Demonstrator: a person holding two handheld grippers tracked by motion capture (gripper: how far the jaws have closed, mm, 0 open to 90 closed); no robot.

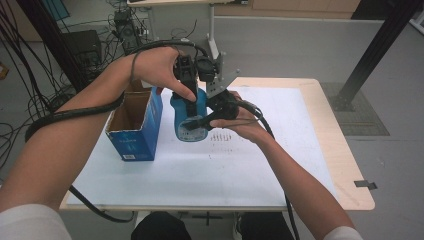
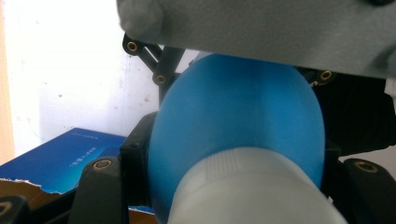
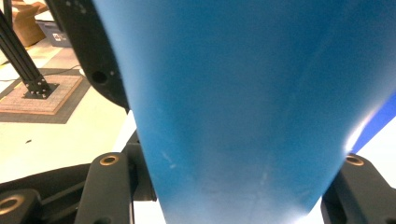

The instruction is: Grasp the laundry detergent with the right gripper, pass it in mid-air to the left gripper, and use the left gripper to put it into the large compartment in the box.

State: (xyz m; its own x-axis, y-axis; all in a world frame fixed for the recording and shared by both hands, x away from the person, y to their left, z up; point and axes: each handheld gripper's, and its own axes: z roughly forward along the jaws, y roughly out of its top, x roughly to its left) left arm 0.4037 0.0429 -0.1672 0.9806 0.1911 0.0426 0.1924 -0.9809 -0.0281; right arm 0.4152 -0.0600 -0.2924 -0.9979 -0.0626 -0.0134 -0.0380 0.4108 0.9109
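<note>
A blue bottle (image 1: 189, 116) with a white cap (image 2: 252, 186) is held in the air over the table, beside an open blue carton (image 1: 134, 125). My left gripper (image 1: 188, 96) comes down from above and is shut on the bottle's cap end; the bottle (image 2: 238, 121) bulges between its jaws. My right gripper (image 1: 199, 123) reaches in from the right and is shut across the bottle's lower body (image 3: 243, 107), which sits between its two black jaws. Its grey plate (image 2: 261, 23) crosses the top of the left gripper view.
The carton (image 2: 60, 158) stands upright with torn top flaps at the table's left. A white sheet (image 1: 240, 160) covers the wooden table (image 1: 350, 165). A black frame post (image 1: 375, 50) stands at the back right; cables lie on the floor at the back left.
</note>
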